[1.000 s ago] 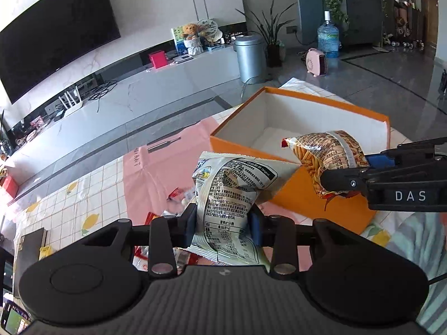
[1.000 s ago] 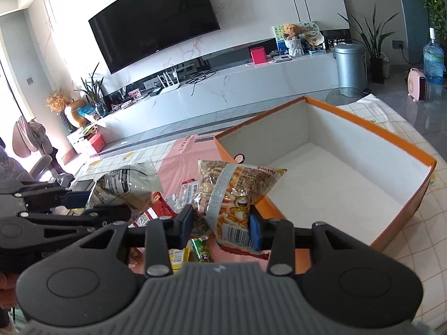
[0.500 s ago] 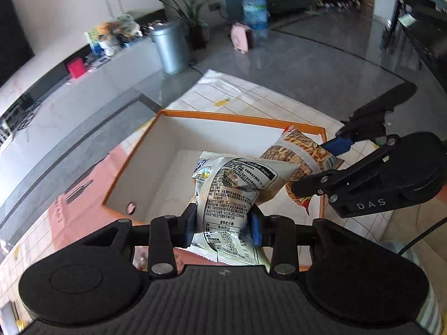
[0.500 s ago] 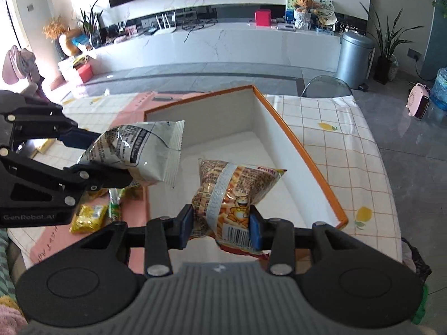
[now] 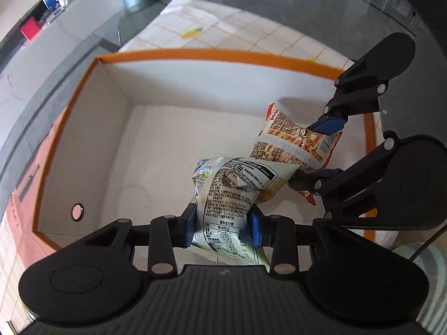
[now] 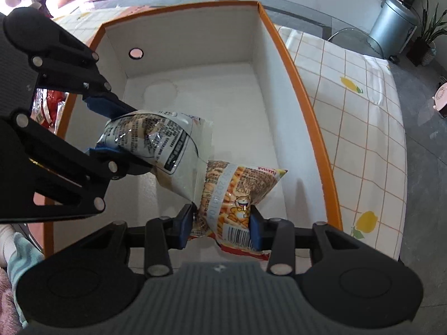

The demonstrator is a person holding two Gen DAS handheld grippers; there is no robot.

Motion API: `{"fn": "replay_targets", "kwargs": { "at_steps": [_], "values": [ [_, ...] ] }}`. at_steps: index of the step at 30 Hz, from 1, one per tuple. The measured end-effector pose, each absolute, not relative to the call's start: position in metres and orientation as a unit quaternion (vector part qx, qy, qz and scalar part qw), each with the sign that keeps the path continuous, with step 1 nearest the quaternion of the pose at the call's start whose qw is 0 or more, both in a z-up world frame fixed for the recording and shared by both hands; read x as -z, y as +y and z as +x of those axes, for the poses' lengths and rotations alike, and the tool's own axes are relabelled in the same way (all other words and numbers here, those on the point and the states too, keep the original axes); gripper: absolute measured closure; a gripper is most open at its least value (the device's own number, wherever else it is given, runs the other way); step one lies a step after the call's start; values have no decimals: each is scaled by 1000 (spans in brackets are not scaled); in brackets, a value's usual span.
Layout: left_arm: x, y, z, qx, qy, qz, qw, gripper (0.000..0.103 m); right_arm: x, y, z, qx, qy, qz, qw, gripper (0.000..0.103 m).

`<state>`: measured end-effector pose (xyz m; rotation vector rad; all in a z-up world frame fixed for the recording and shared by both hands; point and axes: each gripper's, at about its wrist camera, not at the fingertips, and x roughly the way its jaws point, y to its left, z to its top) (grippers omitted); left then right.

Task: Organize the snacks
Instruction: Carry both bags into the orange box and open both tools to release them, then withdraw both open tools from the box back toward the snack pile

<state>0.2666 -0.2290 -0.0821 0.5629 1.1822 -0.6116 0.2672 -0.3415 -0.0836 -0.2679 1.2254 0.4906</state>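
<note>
My left gripper (image 5: 222, 227) is shut on a white snack bag (image 5: 234, 192) with black print and holds it over the open orange box (image 5: 212, 55). My right gripper (image 6: 222, 227) is shut on an orange snack bag (image 6: 237, 192) and holds it inside the box (image 6: 304, 89), near its right wall. The two bags overlap. The white bag (image 6: 156, 142) and the left gripper (image 6: 111, 128) show at the left of the right wrist view. The orange bag (image 5: 290, 142) and the right gripper (image 5: 324, 150) show at the right of the left wrist view. The box floor is white.
The box stands on a table with a checked lemon-print cloth (image 6: 360, 89). More snack packets (image 6: 47, 109) lie outside the box's left wall. A pink sheet (image 5: 25, 198) lies beside the box. A grey bin (image 6: 391, 25) stands on the floor beyond.
Both grippers have moved forward and down over the box with their bags. The views now look down into the box, and the bags hang lower inside it.
</note>
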Motion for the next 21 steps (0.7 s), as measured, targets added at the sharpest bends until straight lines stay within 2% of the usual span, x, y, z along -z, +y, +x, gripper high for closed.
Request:
{"fn": "replay_targets", "kwargs": {
  "at_steps": [10, 12, 15, 17, 21],
  "values": [
    [108, -231, 278, 279, 568, 256, 731, 59, 107, -333, 279, -232, 591, -153, 757, 60],
    [108, -228, 279, 277, 564, 255, 735, 54, 106, -331, 280, -227, 590, -159, 758, 56],
    [100, -223, 272, 278, 555, 256, 741, 47, 99, -329, 281, -222, 589, -154, 762, 43],
    [93, -220, 269, 276, 546, 254, 749, 38, 94, -327, 279, -218, 589, -157, 762, 41],
    [74, -211, 262, 287, 539, 234, 756, 34, 81, -322, 266, -208, 586, -167, 765, 35]
  ]
}}
